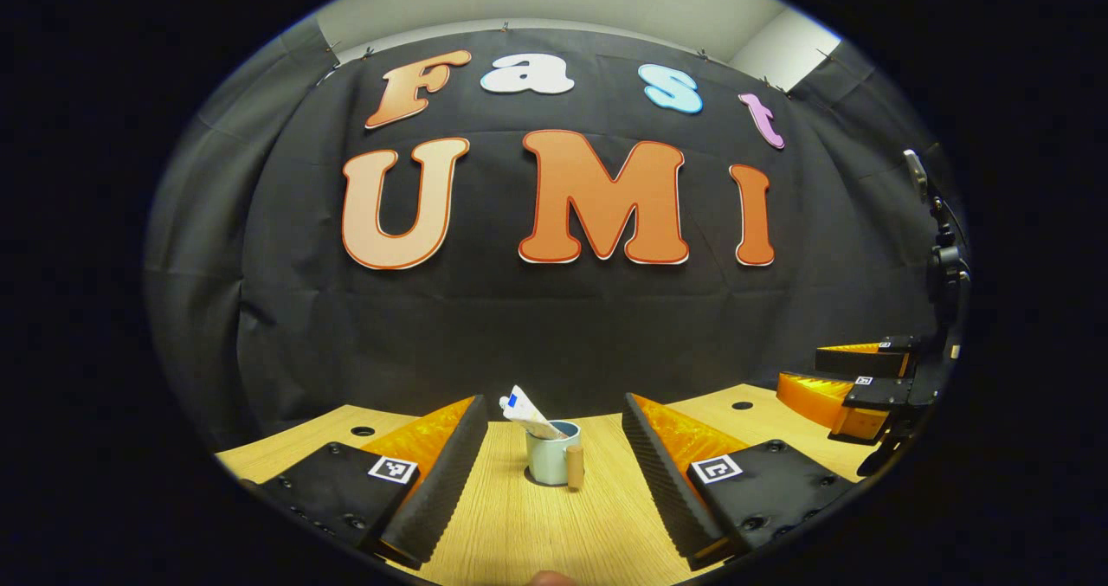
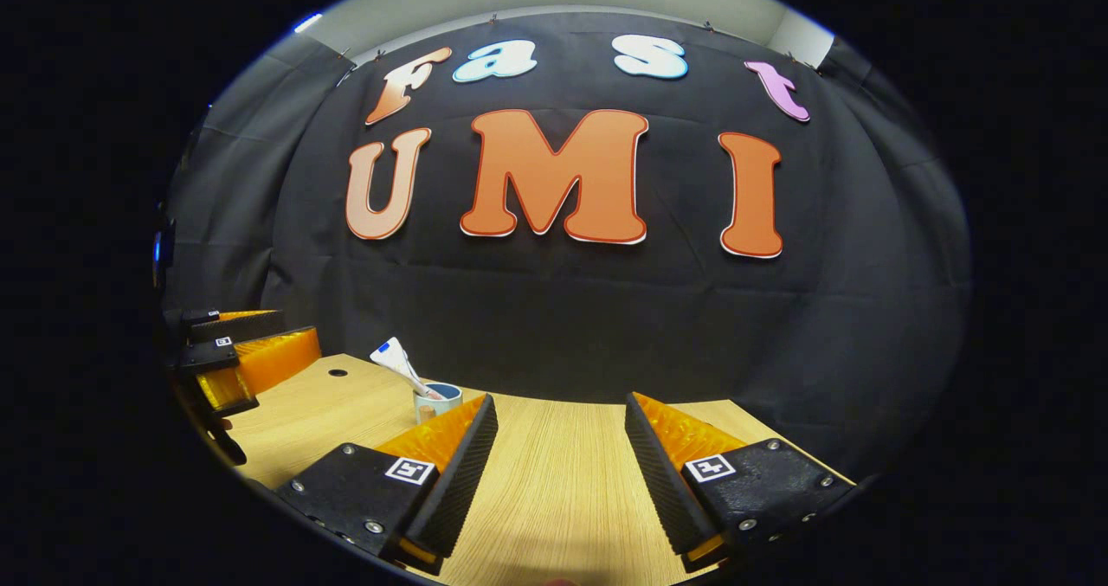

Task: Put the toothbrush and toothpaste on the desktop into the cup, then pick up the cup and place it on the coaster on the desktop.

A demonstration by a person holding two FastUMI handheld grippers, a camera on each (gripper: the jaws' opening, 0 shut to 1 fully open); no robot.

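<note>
A pale mug (image 1: 549, 460) with a wooden handle (image 1: 575, 466) stands upright on the wooden desktop (image 1: 519, 530). A white toothpaste tube (image 1: 526, 413) leans out of it to the left. My left gripper (image 1: 552, 397) is open, short of the mug, which shows between its fingers. In the right gripper view the mug (image 2: 435, 402) stands far left behind that gripper's left finger, with the tube (image 2: 392, 355) and a thin stick (image 2: 413, 375), perhaps the toothbrush, poking out. My right gripper (image 2: 559, 397) is open over bare wood. Each gripper also shows in the other's view, right gripper (image 1: 798, 368) and left gripper (image 2: 301, 326), both apart from the mug.
The desktop has round cable holes (image 1: 363, 431) (image 1: 742, 405) near its back edge. The black cloth wall (image 1: 554, 326) rises just behind the table. A black stand (image 1: 943, 266) stands at the far right.
</note>
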